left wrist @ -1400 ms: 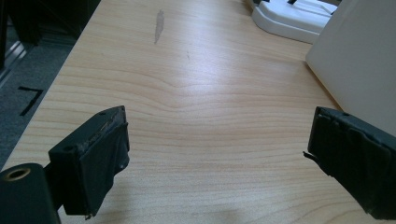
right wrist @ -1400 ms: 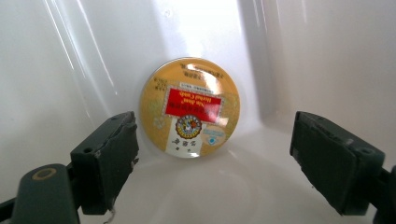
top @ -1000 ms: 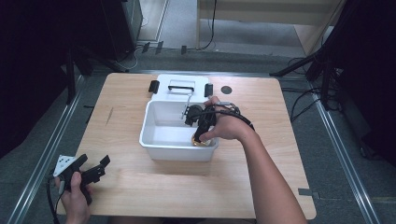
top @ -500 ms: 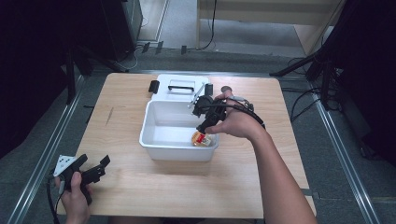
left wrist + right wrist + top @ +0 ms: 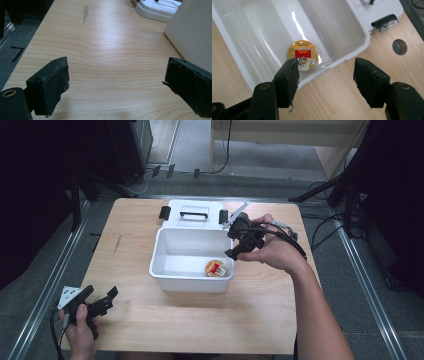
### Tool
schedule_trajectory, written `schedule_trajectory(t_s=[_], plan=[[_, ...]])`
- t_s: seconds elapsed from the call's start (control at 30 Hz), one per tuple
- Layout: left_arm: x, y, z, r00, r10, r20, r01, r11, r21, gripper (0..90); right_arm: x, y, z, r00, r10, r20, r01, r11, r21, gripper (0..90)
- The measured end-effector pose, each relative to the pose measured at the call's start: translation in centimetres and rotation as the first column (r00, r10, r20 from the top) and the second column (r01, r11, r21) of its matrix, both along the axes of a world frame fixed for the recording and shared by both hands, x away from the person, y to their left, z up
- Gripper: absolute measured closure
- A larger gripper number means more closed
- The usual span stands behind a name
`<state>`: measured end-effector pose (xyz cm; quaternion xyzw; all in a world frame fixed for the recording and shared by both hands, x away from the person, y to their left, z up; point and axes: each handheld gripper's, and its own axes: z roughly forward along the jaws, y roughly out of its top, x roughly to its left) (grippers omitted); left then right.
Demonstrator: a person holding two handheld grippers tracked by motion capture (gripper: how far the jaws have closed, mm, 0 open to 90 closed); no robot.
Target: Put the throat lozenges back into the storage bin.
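From the high view, the right tongs [image 5: 239, 240] hover empty above the white bin's [image 5: 165, 270] right rim; a round tin [image 5: 215, 268] lies inside, apparently just placed. The bin's lid [image 5: 195, 212] lies behind.

Left gripper view: left tongs [image 5: 117, 82] gape over bare desk [image 5: 105, 50].

Right gripper view: the jaws stand apart, straddling the rim; closing the lid likely follows.

Bright overhead light is washing the bench [image 5: 200, 325] evenly, while the surroundings are sinking into near black. Glare is streaking the white tub's [image 5: 352, 37] glossy walls. The high view is looking soft; near tongs [image 5: 117, 82] are blurring slightly.
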<state>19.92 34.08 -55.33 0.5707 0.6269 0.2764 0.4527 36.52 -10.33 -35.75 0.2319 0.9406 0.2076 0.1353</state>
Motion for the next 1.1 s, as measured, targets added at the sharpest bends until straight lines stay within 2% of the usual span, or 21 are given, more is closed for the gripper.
schedule_trajectory(t_s=[0.1,0.13,0.43,0.47,0.53,0.8,0.87,0.93,0.97,1.0,1.1], plan=[[0.0,0.0,0.0,1.0000,-0.001,-0.001,0.001,1.0000,0.004,6.1,0.0,-0.8,0.0,0.9998,-0.021,-0.002,0.021,0.999,0.025,37.8],[0.0,0.0,0.0,1.0000,-0.002,0.000,0.002,1.0000,0.004,6.1,-0.1,-1.7,-0.3,0.9992,-0.041,-0.004,0.041,0.998,0.039,37.4],[0.0,0.0,0.0,1.0000,-0.001,-0.002,0.001,1.0000,0.005,6.1,-0.3,-4.7,-2.2,0.9920,-0.126,-0.009,0.126,0.989,0.073,35.2],[0.0,0.0,0.0,1.0000,0.000,-0.002,0.000,1.0000,0.007,6.1,-0.3,-5.6,-2.8,0.9885,-0.150,-0.017,0.151,0.983,0.103,35.2],[0.0,0.0,0.0,1.0000,0.000,-0.002,0.000,1.0000,0.008,6.1,-0.2,-6.4,-3.4,0.9858,-0.167,-0.017,0.168,0.978,0.124,35.2],[0.0,0.0,0.0,1.0000,0.001,-0.001,-0.001,1.0000,0.008,6.1,-0.6,-9.5,-5.9,0.9577,-0.288,0.003,0.280,0.936,0.213,34.8],[-0.1,0.0,0.0,1.0000,0.001,-0.001,-0.001,1.0000,0.008,6.1,-0.9,-10.1,-6.6,0.9490,-0.315,0.002,0.305,0.920,0.246,35.0],[-0.1,0.0,0.0,1.0000,0.001,0.000,-0.001,1.0000,0.008,6.1,-1.1,-10.7,-7.2,0.9420,-0.335,0.018,0.319,0.910,0.264,34.4],[-0.1,0.0,0.0,1.0000,0.001,0.000,-0.001,1.0000,0.008,6.1,-1.1,-10.7,-7.2,0.9420,-0.335,0.018,0.319,0.910,0.264,34.4],[-0.1,0.0,0.0,1.0000,0.002,0.000,-0.002,1.0000,0.008,6.1,-1.6,-11.3,-8.0,0.9297,-0.366,0.044,0.338,0.895,0.291,33.3],[-0.1,0.0,0.0,1.0000,0.002,0.001,-0.002,1.0000,0.007,6.1,-2.2,-11.9,-8.9,0.9093,-0.411,0.065,0.370,0.871,0.323,30.0]])
